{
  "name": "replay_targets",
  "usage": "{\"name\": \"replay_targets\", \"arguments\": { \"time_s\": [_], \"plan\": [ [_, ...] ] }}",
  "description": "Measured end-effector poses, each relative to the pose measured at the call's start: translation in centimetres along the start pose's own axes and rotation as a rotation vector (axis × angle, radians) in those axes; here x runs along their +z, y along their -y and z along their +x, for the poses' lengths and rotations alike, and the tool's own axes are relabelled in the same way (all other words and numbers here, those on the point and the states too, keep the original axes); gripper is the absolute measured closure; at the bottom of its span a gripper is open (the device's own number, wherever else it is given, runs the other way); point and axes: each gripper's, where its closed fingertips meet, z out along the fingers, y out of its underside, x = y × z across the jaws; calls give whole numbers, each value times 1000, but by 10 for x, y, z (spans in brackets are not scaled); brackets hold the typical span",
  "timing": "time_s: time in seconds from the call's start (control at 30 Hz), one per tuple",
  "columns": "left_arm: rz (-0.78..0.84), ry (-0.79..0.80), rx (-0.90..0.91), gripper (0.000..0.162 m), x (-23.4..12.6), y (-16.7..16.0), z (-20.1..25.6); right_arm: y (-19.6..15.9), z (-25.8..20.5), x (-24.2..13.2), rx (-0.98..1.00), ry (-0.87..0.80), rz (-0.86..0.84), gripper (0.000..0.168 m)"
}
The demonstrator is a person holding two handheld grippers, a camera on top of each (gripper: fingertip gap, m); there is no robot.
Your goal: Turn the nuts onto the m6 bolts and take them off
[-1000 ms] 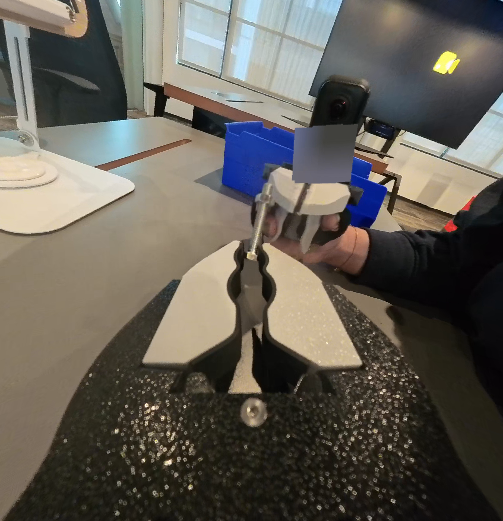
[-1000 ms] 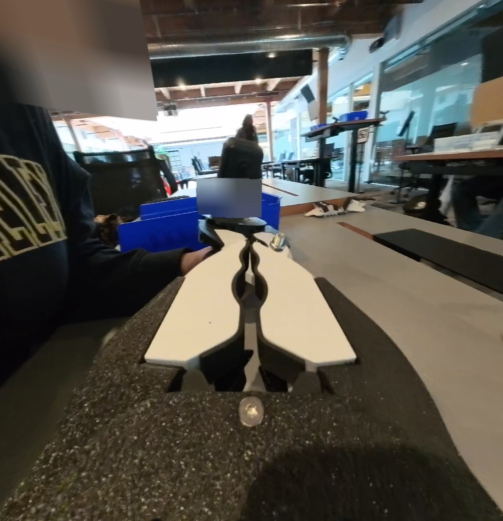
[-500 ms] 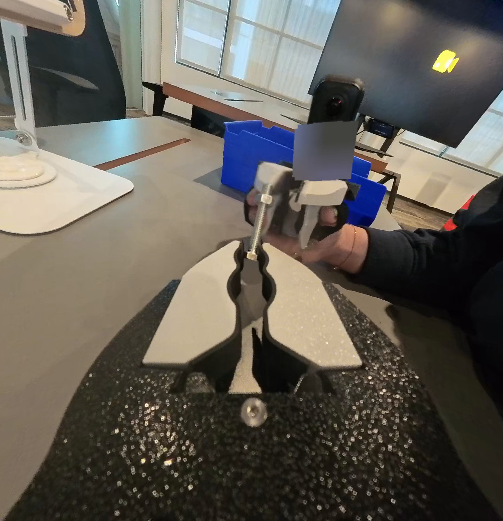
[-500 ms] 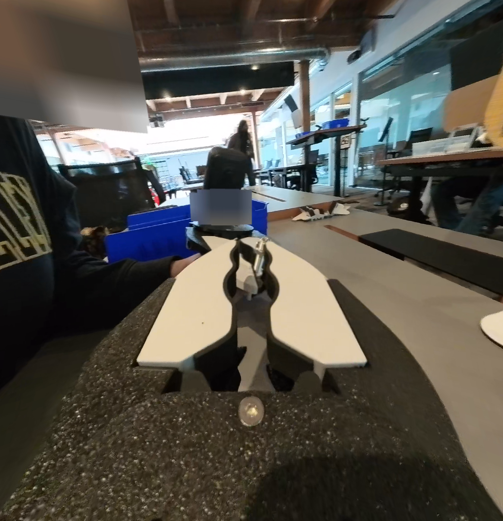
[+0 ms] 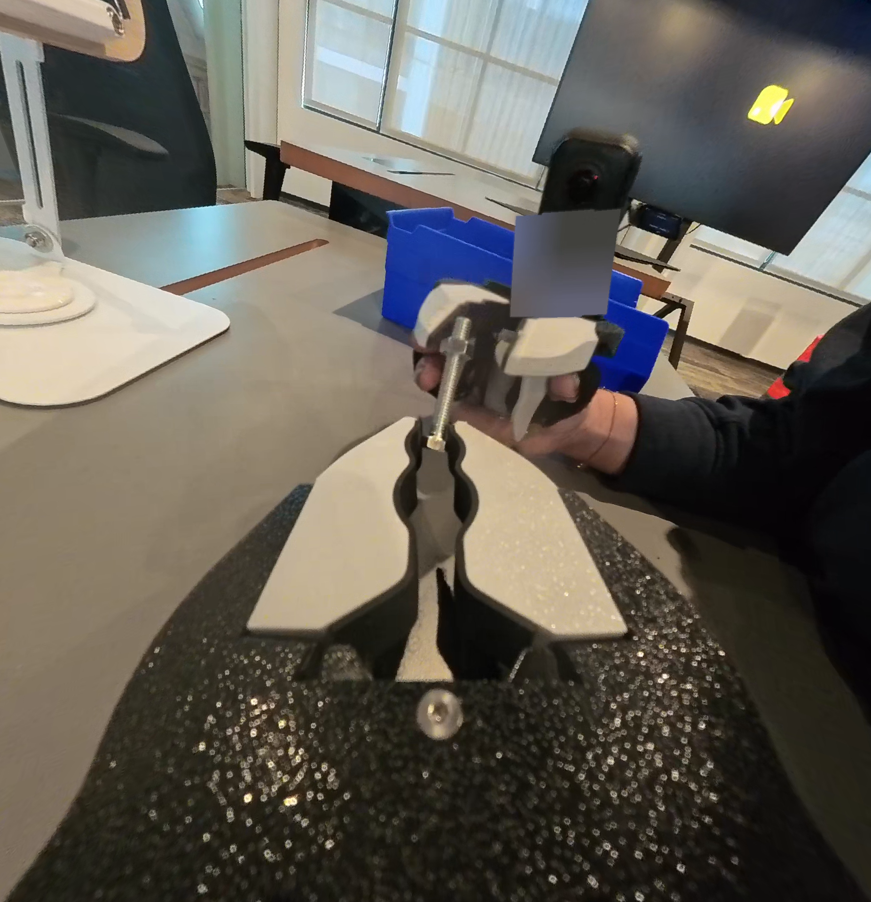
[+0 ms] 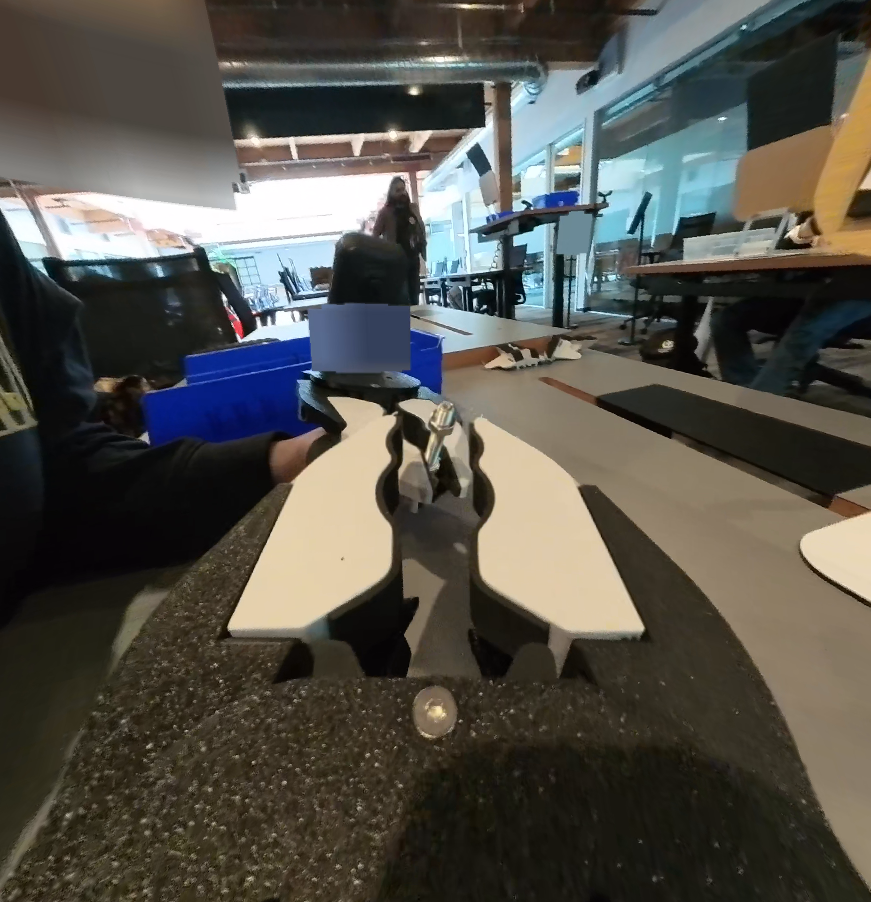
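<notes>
At far left of the left wrist view, a white stand base sat on the grey table. Right of it, the left gripper was closed on the lower end of the bolt, which stood nearly upright, tilted slightly right at the top. A nut sat on the thread just below the upper end. Further right, the right gripper was opened wide, one fingertip just behind the nut and the other well to its right; whether either touched the nut could not be determined. Behind them stood blue bins

In the right wrist view, the bins lay at left. At centre, the right gripper was open and held nothing. Through its gap, the bolt rose from the left gripper. A black mat lay at right
</notes>
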Motion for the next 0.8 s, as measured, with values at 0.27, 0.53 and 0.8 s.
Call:
{"name": "replay_targets", "arguments": {
  "time_s": [0.27,0.53,0.8],
  "plan": [
    [0,-2,1,152,0,0,0,4,1,-4,26,12,18,151],
    [-26,-37,22,152,3,-3,7,-4,0,3,47,11,-25,138],
    [-39,-69,18,152,5,-6,12,-4,-5,3,65,53,-29,157]
  ]
}}
